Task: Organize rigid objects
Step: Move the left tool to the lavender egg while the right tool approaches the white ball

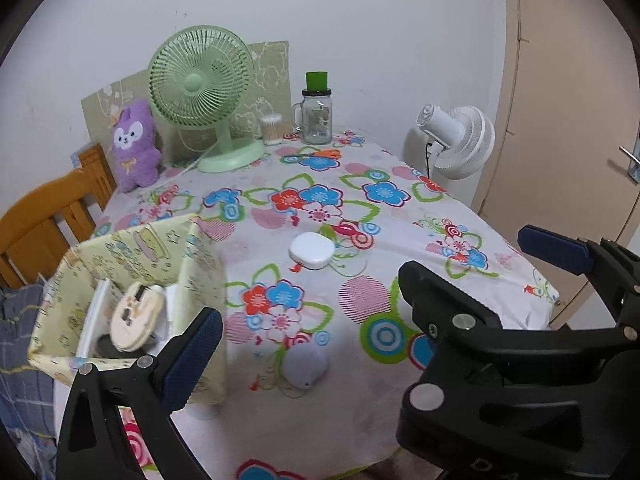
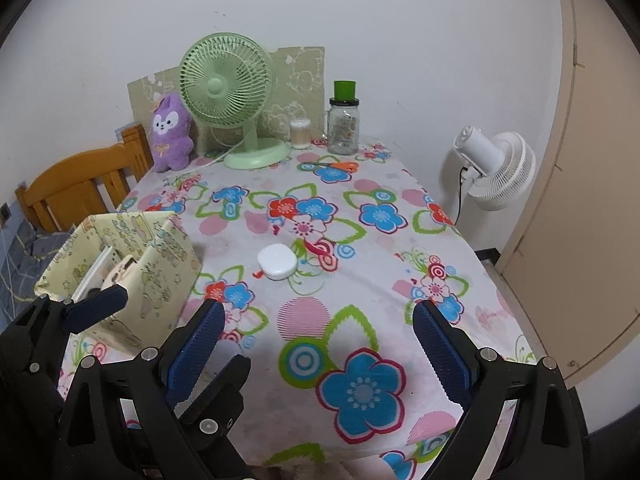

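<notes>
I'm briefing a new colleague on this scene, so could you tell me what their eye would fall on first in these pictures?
The loud flowered tablecloth covers the whole table. At its far end a pale green desk fan stands beside a purple plush toy. A white rounded case lies mid-table, with a patterned storage box at the left edge.

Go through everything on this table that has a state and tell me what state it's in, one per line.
Fabric box: open on top, items inside.
White case: closed, flat on the cloth.
Lilac case: closed, lying near the table edge.
Glass jar: upright, lid on.
Green fan: upright, blades not visibly spinning.
Left tongs: open, empty.
Right tongs: open, empty.
</notes>
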